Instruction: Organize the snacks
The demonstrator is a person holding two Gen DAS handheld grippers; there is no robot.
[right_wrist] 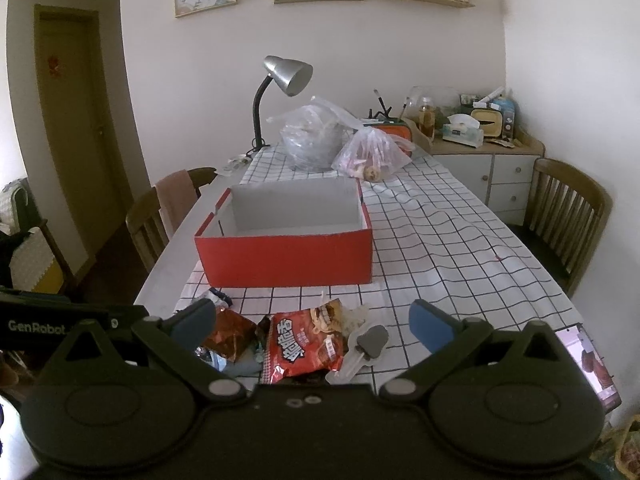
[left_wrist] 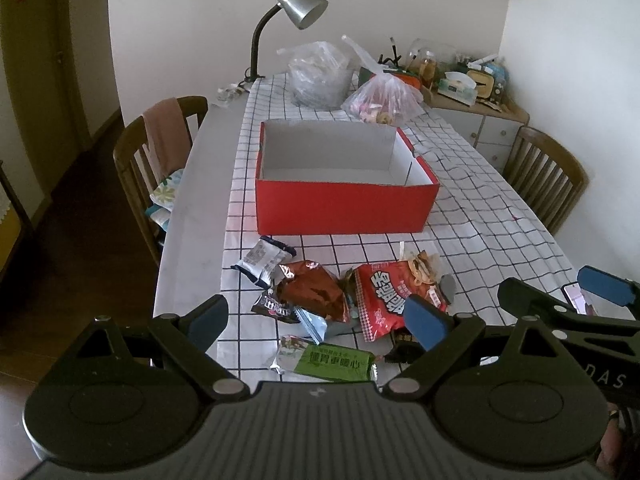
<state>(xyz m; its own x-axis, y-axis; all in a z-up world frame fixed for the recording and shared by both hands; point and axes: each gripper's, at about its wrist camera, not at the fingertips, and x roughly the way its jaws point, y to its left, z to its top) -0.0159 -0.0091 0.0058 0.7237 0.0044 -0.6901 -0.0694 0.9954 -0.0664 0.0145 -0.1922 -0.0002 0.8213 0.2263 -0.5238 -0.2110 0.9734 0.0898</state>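
A red cardboard box (left_wrist: 344,210) (right_wrist: 288,258) with a white, bare inside stands on the checked tablecloth. In front of it lies a heap of snack packets: a red noodle bag (left_wrist: 386,300) (right_wrist: 304,346), a brown foil bag (left_wrist: 316,288) (right_wrist: 232,334), a dark-and-white packet (left_wrist: 262,260), a green bar packet (left_wrist: 332,362) and a small M&M's pack (left_wrist: 274,306). My left gripper (left_wrist: 316,320) hovers open above the heap, holding nothing. My right gripper (right_wrist: 312,324) is open too, over the red bag and a grey ice-pop-shaped packet (right_wrist: 370,344).
Two clear plastic bags (left_wrist: 320,74) (left_wrist: 384,100) and a silver desk lamp (left_wrist: 298,6) stand behind the box. Wooden chairs (left_wrist: 160,156) (right_wrist: 564,216) flank the table. A phone (right_wrist: 592,364) lies at the near right edge. A cluttered cabinet (right_wrist: 480,152) fills the far corner.
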